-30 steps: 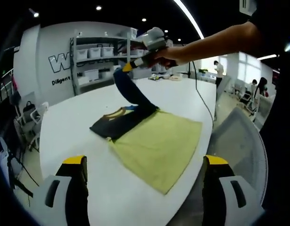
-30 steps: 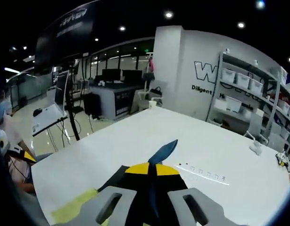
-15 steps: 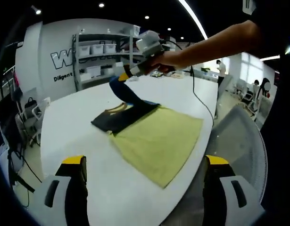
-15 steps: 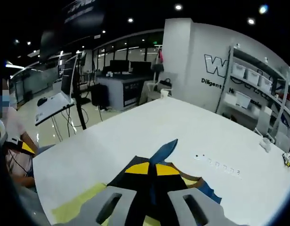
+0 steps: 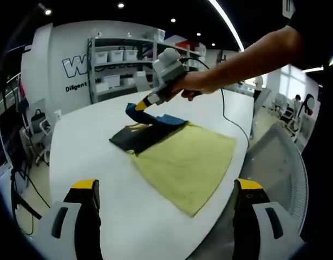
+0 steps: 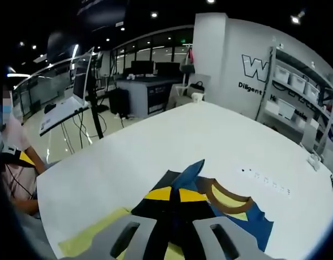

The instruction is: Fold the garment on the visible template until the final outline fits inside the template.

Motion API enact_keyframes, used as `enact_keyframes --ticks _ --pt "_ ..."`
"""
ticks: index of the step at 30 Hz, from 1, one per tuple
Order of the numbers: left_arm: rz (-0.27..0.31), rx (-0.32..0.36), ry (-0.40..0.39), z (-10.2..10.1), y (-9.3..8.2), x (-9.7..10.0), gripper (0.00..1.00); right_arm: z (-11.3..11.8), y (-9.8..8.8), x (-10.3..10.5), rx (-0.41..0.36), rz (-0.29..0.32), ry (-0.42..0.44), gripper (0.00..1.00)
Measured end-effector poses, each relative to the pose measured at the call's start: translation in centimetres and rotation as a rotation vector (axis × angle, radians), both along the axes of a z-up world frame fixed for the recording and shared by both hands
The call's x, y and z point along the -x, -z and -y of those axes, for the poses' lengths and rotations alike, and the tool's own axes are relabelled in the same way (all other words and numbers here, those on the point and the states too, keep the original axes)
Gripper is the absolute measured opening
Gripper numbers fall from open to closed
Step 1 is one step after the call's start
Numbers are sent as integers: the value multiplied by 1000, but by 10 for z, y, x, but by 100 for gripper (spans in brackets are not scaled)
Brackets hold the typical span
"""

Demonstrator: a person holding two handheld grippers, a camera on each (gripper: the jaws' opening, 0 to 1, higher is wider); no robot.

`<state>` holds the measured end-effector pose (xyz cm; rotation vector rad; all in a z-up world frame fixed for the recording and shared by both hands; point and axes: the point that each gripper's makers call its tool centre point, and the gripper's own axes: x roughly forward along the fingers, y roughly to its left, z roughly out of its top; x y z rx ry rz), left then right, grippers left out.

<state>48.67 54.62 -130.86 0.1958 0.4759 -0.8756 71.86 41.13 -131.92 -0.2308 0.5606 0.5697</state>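
On the desk (image 5: pixel 90 157), right hand-held gripper (image 5: pixel 140 106), clamping T-shirt (image 5: pixel 147 132) fabric, has lowered toward 12 o'clock; fold nearly laid. Left hand-held gripper (image 5: pixel 165 200) wide, idle.

1. The garment (image 5: pixel 150 132) hides part of the template (image 5: pixel 185 165) at the template's far edge.
2. In the right gripper view, the right tongs (image 6: pixel 174 196) cover the pinched fold of cloth.
3. The wall lettering (image 5: pixel 77 86) is too small to read.
4. The left tongs (image 5: pixel 166 187) are cut off at the bottom.
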Motion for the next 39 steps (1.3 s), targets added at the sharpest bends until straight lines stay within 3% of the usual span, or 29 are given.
enact_keyframes --ticks 6,13,23,33,39 --pt "-3 7 -4 -2 0 -1 99 -10 22 3 -5 -32 14 0" --pt "-19 1 -11 -8 7 -4 99 -18 31 4 -11 -48 12 0" --pt "-40 8 -8 -7 16 -5 99 -30 74 15 43 -105 -12 0" --pt "-42 -1 4 -6 15 -9 99 -37 90 17 58 -135 -40 0" --pt "-39 -2 8 -6 14 -11 99 -48 94 23 11 -150 -77 1"
